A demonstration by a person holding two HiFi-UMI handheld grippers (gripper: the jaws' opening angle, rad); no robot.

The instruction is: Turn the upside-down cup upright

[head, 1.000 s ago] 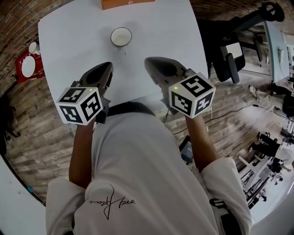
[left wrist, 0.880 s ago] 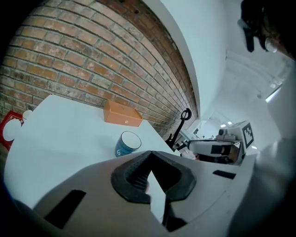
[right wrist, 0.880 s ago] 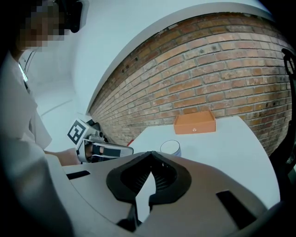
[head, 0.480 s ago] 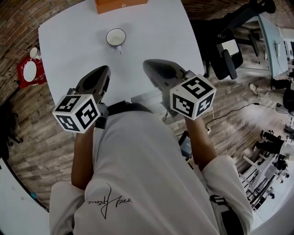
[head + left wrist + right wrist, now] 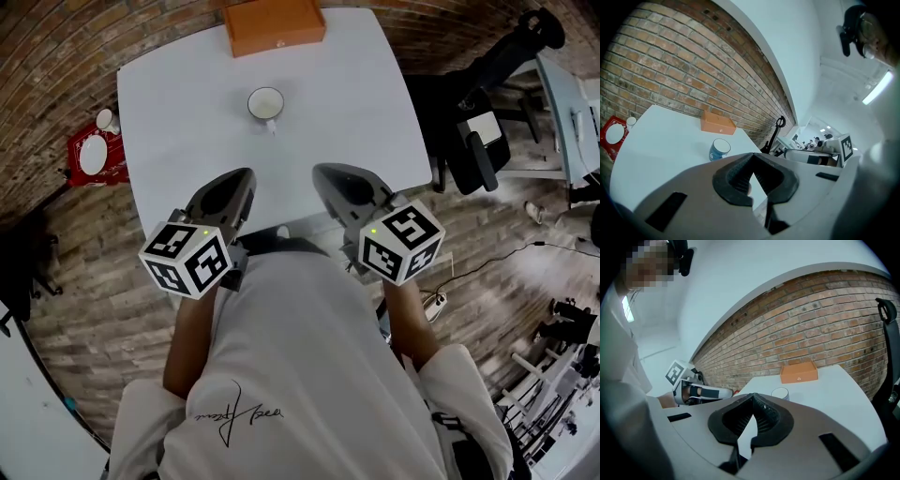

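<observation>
The cup [image 5: 265, 103] stands upright on the white table [image 5: 178, 122], its white inside and rim facing up and its small handle towards me. In the left gripper view the cup [image 5: 719, 149] is blue outside; in the right gripper view only the rim of the cup [image 5: 779, 393] shows. My left gripper [image 5: 244, 178] and right gripper [image 5: 325, 174] hover side by side at the table's near edge, well short of the cup. Both are shut with nothing between the jaws, as seen at the left gripper [image 5: 752, 157] and the right gripper [image 5: 752, 397].
An orange box [image 5: 275, 25] lies at the table's far edge, behind the cup. A red stand with white dishes [image 5: 92, 155] sits on the floor to the left. A black office chair [image 5: 473, 103] is at the right. A brick wall [image 5: 670, 65] runs behind the table.
The head view has shifted, so the table and cup sit lower and further right in the picture. Both grippers stay shut near my body. The cup has not moved on the table.
</observation>
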